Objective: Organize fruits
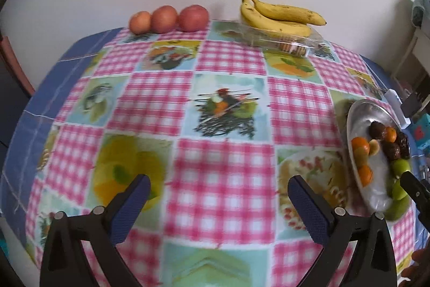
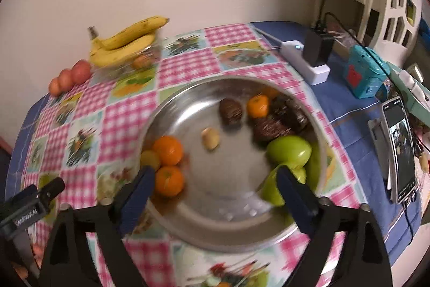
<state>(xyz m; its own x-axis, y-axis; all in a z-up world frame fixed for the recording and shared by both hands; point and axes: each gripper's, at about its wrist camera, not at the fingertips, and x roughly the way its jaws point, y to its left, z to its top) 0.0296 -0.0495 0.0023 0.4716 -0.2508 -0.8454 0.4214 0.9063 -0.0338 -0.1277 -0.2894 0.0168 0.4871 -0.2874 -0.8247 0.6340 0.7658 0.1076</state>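
Both grippers, left gripper (image 1: 215, 191) and right gripper (image 2: 215, 180), are hovering with fingers spread and empty; the round oranges (image 2: 168, 149) at the metal bowl's (image 2: 185, 222) lower left are risking rolling if nudged.

Each claw (image 1: 217, 184) has black angular arms, silver pivot screws and navy textured pads (image 2: 139, 195).

1. Shiny bare metal: the round plate (image 2: 188, 109), smooth and mirror-like.
2. Glossy wipe-clean look: the checked tablecloth (image 1: 228, 63).
3. Clear thin plastic, crinkled: the tray (image 1: 282, 41) under the bananas (image 1: 279, 15).
4. Matt black plastic with textured blue pads: the left gripper (image 1: 219, 184) and right gripper (image 2: 216, 176).
5. Smooth, waxy skin: the green apples (image 2: 289, 152).
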